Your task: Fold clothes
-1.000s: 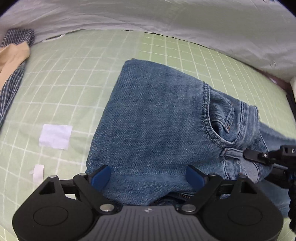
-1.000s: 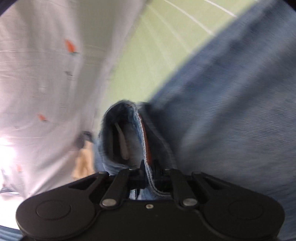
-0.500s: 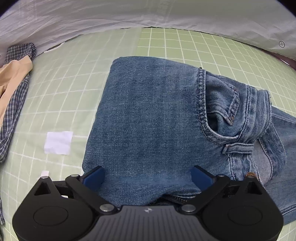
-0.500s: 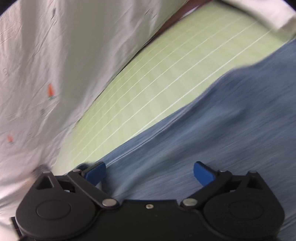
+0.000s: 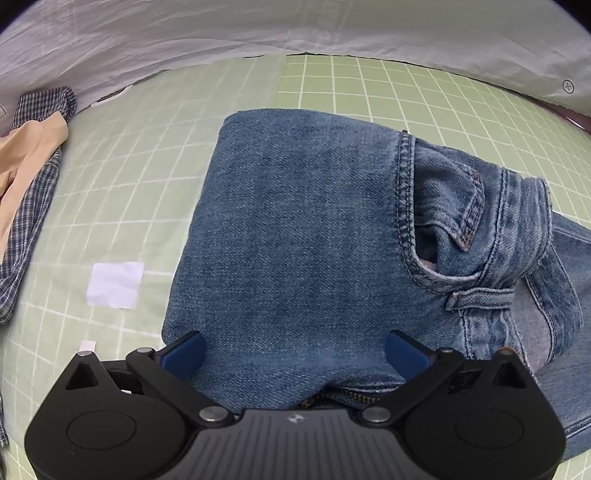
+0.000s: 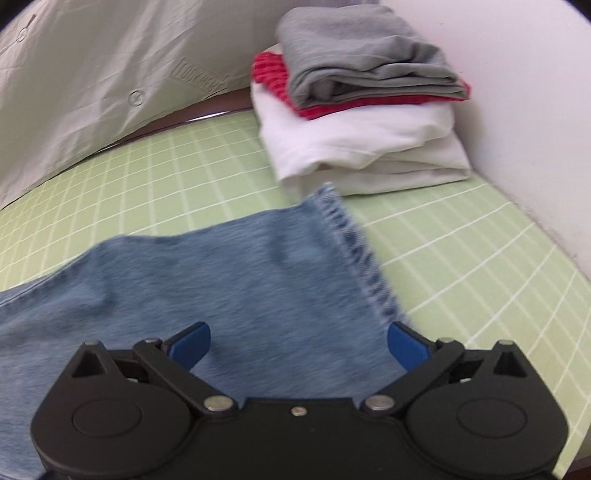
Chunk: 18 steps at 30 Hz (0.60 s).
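A pair of blue jeans (image 5: 314,229) lies folded on the green grid mat (image 5: 110,184), with the waistband, a belt loop and a front pocket to the right in the left wrist view. My left gripper (image 5: 295,350) hovers over the near edge of the jeans, open, its blue pads wide apart with denim below them. In the right wrist view a jeans leg (image 6: 221,280) runs out to its stitched hem (image 6: 354,251). My right gripper (image 6: 299,343) stands open above that leg, close to the hem, holding nothing.
A stack of folded clothes (image 6: 362,110), grey on red on white, sits at the back beside a white wall (image 6: 517,110). A plaid shirt (image 5: 29,206) and a beige garment (image 5: 26,151) lie at the left. A white paper patch (image 5: 115,284) lies on the mat. White sheeting (image 5: 295,26) lines the far side.
My right gripper let go of the jeans' edge, opened wide and swung along the leg to the hem end. It left the left wrist view. My left gripper widened a little.
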Available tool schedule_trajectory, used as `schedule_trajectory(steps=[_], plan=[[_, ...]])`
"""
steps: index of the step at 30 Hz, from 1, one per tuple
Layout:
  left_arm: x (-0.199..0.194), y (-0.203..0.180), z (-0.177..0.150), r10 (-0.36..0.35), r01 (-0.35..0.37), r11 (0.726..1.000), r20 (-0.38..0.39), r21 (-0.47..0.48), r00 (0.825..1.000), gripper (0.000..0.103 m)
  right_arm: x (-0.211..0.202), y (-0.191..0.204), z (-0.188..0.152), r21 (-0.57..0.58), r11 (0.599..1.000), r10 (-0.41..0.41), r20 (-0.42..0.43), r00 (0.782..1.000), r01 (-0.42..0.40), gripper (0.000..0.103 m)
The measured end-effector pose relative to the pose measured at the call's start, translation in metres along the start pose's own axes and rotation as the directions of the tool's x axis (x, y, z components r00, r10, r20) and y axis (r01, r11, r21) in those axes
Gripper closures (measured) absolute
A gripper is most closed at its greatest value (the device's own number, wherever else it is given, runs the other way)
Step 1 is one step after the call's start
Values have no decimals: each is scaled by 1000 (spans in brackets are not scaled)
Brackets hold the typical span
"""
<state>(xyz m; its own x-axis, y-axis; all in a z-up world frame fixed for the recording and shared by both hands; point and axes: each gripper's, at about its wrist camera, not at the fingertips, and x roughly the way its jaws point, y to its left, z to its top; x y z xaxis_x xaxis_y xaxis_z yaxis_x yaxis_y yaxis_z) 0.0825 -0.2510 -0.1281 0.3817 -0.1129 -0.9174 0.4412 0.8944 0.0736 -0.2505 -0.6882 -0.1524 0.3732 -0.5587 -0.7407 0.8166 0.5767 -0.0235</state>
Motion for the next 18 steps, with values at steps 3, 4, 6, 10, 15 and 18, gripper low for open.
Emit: schedule_trajectory(steps=[3,4,6,10,15,18], plan=[[1,-3,2,11,-11,1000,-7,2,1000,0,8,-15,2,29,999,-25,20,999,24,0],[0,-3,2,13,-13,1000,-8,1,1000,0,13,-21,3,41,999,-24,16,1000,24,0],[0,-5,2,17,-17,1000,-9,-2,1000,0,22,-30,5,64,998,-3,6,1000,3,0],[-3,-6,0,19,-19,1000,-3,-7,1000,0,35,-35,7,56,998,29,-10,1000,-28,0],[-5,-8,-3,24,-24,1000,-3,-10,1000,0,42,-39,21,74,995,62,-6,998,-61,0],[-6,-7,-3,23,-23,1000,-7,-9,1000,0,48,-38,28,63,996,70,-21,997,-69,0]])
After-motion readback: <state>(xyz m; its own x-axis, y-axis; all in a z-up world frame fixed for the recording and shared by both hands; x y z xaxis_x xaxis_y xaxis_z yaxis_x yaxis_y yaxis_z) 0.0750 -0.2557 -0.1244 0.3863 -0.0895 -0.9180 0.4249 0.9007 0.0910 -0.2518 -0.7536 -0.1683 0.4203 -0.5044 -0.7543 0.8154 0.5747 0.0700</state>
